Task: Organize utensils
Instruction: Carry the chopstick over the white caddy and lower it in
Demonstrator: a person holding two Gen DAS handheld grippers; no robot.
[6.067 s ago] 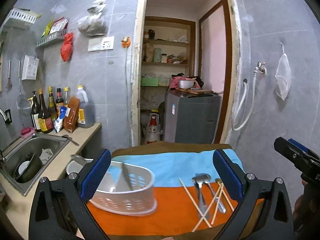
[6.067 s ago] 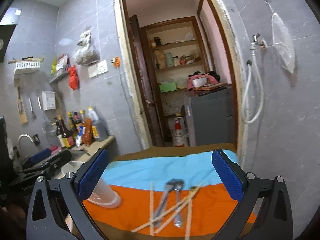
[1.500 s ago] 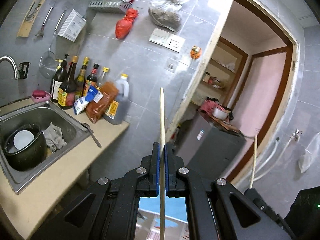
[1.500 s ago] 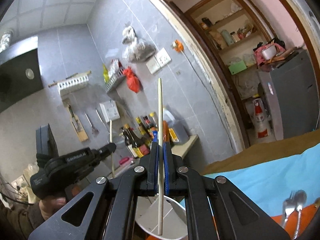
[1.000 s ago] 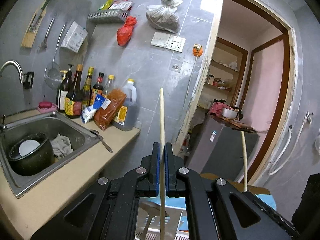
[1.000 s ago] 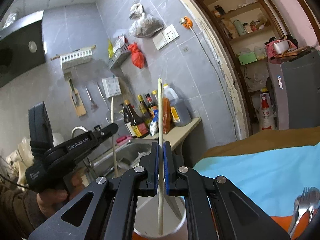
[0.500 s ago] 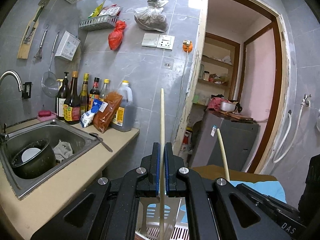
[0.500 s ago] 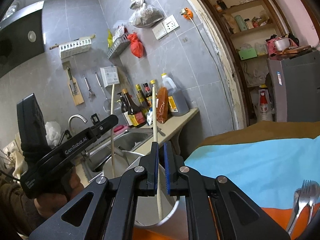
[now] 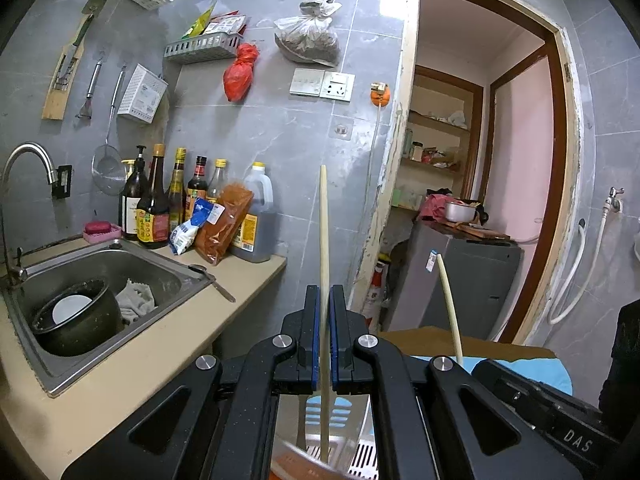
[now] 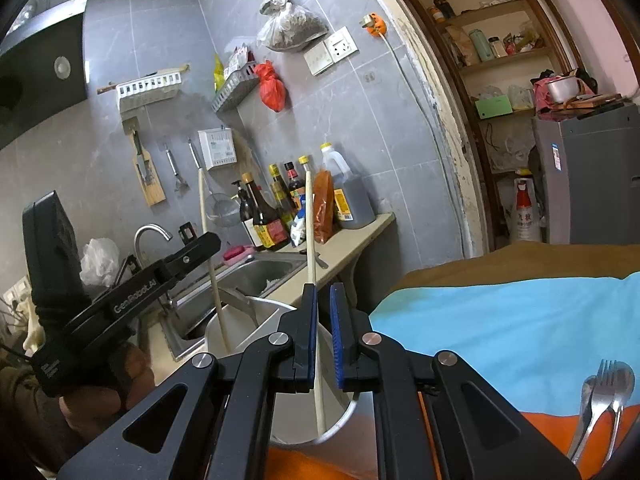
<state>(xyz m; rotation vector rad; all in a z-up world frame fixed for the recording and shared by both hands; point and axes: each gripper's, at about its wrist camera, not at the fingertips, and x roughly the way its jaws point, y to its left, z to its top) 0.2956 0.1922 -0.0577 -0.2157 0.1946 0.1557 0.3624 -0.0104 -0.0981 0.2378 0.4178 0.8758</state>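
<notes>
Item 1, left gripper (image 9: 325, 300): blue-padded jaws clamped shut on a chopstick (image 9: 323, 220), a pale, smooth, round wooden stick held upright, its long axis vertical. Its lower end hangs over the utensil holder (image 9: 362, 452), directly below the jaws

Item 2, right gripper (image 10: 323, 296): jaws parted by a narrow gap. A second chopstick (image 10: 310, 220) stands between them, leaning on one pad only, so it looks let go rather than gripped. Its foot is already down inside the holder, slightly tilted

Item 3, utensil holder: white plastic tub with a rounded rim, an inner divider and slotted walls. It sits straight beneath both pairs of jaws, so the move to come is a plain vertical drop. The left gripper's stick is the one not yet lowered in

Item 4, cloth (image 10: 500, 320): soft table covering, banded blue and orange, under the holder

Item 5, fork and spoon (image 10: 608, 384): shiny metal, lying side by side on the cloth, well apart from the holder and nearer the right hand

Item 6, sink (image 9: 168, 276): brushed steel, set in the counter beyond the left gripper
</notes>
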